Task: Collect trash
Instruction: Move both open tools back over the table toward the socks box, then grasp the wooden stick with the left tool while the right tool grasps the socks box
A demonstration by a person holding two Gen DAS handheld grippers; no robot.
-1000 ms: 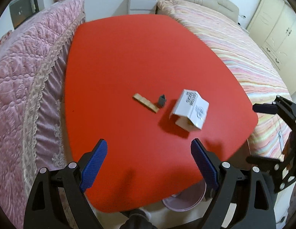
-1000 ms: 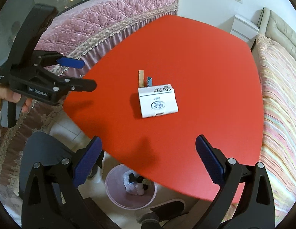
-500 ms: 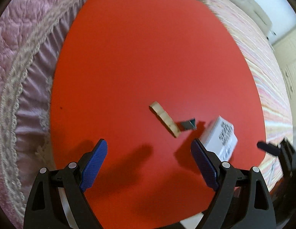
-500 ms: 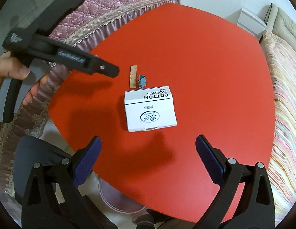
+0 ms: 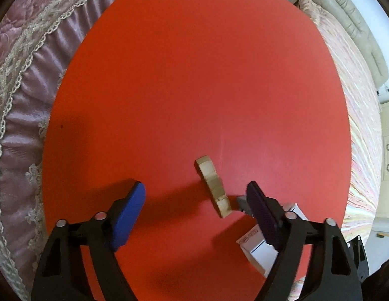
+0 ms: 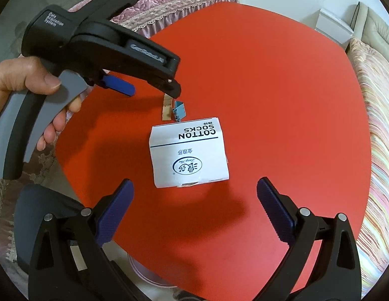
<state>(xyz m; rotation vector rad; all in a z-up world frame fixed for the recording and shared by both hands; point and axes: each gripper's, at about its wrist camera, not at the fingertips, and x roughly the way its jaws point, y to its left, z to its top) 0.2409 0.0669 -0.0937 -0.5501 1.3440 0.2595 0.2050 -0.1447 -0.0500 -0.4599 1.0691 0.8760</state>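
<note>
On the red table (image 5: 194, 75) lie a tan cardboard strip (image 5: 214, 186), a small grey-blue scrap (image 6: 179, 110) and a white "COTTON SOCKS" box (image 6: 188, 156). My left gripper (image 5: 195, 208) is open and low over the table, with the strip between its blue fingers; the scrap (image 5: 242, 202) sits just behind the right finger. The box (image 5: 259, 248) is partly hidden behind that finger. My right gripper (image 6: 194, 210) is open and empty, hovering just in front of the box. The left gripper (image 6: 149, 89) also shows in the right wrist view, above the strip (image 6: 166, 109).
A pink quilted bed (image 5: 23, 50) borders the table on the left and a striped bed (image 5: 362, 125) on the right. A pink bin's rim (image 6: 149, 274) shows under the table's near edge. A white nightstand (image 6: 332, 25) stands at the far side.
My left gripper has moved forward and down over the table until the strip lies between its fingers. My right gripper has moved closer to the box.
</note>
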